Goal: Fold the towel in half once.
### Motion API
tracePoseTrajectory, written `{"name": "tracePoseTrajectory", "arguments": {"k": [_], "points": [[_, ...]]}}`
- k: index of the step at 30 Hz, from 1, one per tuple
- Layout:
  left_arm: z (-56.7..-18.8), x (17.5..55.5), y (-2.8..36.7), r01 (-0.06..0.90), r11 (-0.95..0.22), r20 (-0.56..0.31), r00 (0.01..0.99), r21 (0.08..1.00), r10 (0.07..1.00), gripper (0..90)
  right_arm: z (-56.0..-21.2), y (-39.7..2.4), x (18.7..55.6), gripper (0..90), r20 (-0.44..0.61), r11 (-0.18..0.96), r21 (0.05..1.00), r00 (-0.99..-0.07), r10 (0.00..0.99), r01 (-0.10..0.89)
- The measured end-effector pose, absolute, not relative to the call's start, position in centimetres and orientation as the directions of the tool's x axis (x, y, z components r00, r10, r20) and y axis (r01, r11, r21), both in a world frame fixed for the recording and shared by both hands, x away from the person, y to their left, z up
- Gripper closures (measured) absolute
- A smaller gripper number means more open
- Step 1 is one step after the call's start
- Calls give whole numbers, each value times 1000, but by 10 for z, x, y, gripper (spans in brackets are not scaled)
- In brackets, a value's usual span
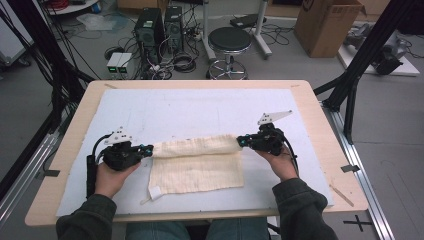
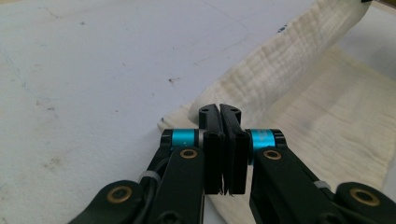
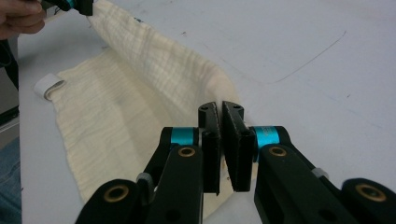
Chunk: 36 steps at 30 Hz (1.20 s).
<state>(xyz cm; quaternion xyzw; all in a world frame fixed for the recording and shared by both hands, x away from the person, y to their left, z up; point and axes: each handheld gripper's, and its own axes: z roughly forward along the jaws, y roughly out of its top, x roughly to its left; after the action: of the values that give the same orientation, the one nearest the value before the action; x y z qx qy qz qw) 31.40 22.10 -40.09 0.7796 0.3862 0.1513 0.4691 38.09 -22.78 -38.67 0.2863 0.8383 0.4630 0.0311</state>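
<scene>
Nearby, white mat [image 1: 200, 107] under cloth [image 1: 196, 172], stool [image 1: 229, 41] beyond table [image 1: 70, 135].

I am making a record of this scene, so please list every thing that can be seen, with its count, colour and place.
cloth: 1, cream, front middle of the mat, far edge lifted, white loop tag at its near left corner
mat: 1, pale blue-white, covers the table
table: 1, light wood
stool: 1, black seat, floor behind table
computer towers: 2, black, floor behind table
cardboard box: 1, brown, far right floor
left gripper: 1, black with teal rollers, shut on the cloth's left corner
right gripper: 1, same, shut on the right corner
hands: 2, dark green sleeves
</scene>
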Motion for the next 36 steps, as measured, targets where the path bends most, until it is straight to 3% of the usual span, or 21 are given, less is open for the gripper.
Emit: {"name": "tracePoseTrajectory", "arguments": {"k": [36], "points": [[-417, 285, 223, 456, -299, -130, 700, 838, 702, 875, -404, -234, 351, 857, 223, 417, 792, -846, 485, 447]]}}
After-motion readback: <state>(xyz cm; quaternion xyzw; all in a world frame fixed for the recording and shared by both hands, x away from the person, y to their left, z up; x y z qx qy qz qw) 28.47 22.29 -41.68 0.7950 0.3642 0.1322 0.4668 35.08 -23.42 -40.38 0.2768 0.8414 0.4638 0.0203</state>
